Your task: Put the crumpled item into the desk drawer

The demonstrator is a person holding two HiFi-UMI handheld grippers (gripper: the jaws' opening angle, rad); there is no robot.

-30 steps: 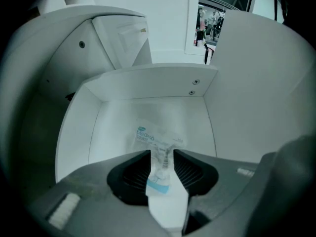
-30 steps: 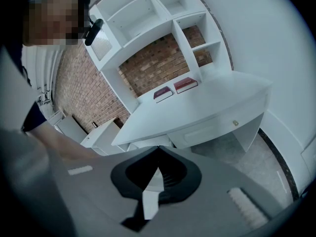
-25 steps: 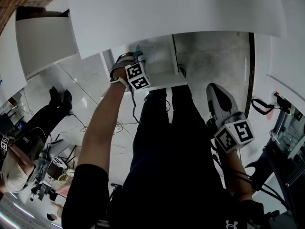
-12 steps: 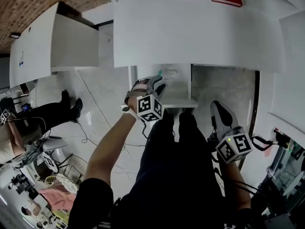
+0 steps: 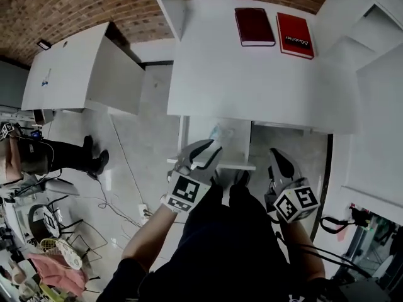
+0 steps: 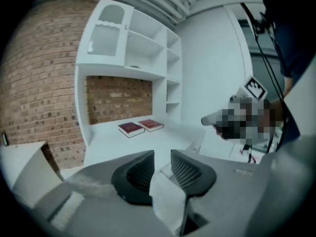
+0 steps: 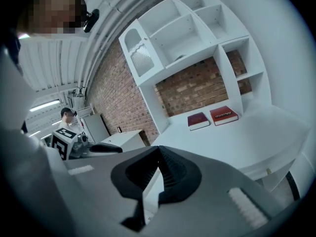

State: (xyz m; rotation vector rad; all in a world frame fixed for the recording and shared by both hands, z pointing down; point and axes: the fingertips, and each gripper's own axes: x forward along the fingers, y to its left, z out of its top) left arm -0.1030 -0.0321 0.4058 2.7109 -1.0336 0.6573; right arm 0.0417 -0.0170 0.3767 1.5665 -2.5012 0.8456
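Crumpled item lies in the open desk drawer, both grippers off it.
Left gripper (image 5: 211,148) is over the drawer (image 5: 242,164) front edge, jaws part open and just been closing, nothing between them; a second ago it reached inside the drawer beside the item. Crumpled item (image 5: 217,133) sits on the drawer floor; too small to tell its long axis or heading. Right gripper (image 5: 274,156) has jaws together, empty.
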